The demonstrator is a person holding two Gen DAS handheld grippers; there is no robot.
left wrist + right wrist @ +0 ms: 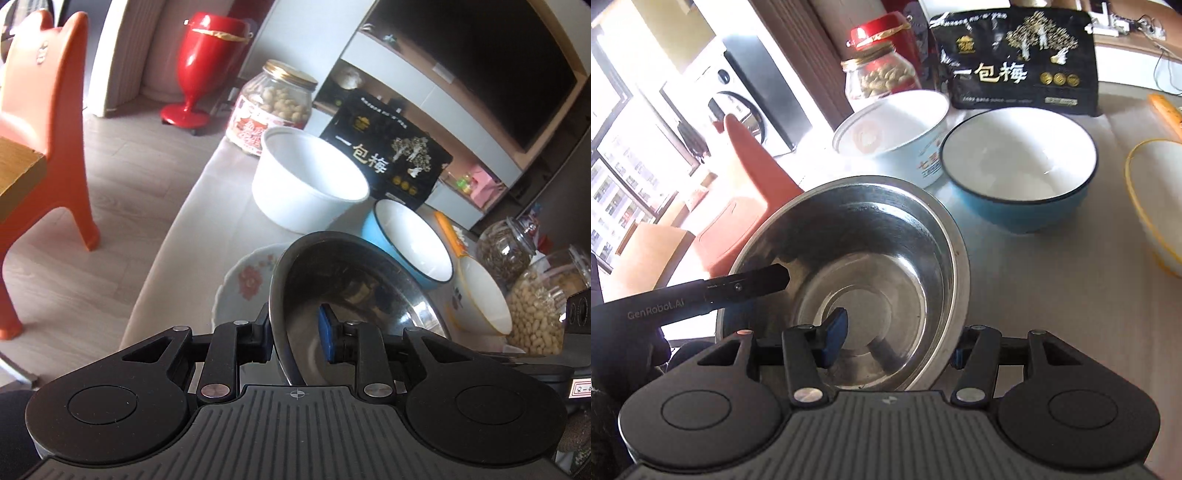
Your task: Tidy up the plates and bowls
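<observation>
A steel bowl (354,288) (857,273) is held tilted above the table. My left gripper (295,341) is shut on its near rim, one finger inside, one outside. My right gripper (894,347) straddles the bowl's opposite rim with a wide gap; whether it grips is unclear. A flowered plate (243,284) lies under the steel bowl. Behind stand a white bowl (310,184) (894,129), a blue bowl (410,243) (1019,170) and a yellow-rimmed bowl (480,299) (1156,199).
A peanut jar (273,107) (879,77) and a black snack bag (388,155) (1019,59) stand at the table's back. Two more jars (535,295) are at the right. An orange chair (48,122) stands on the floor at the left, beyond the table edge (166,258).
</observation>
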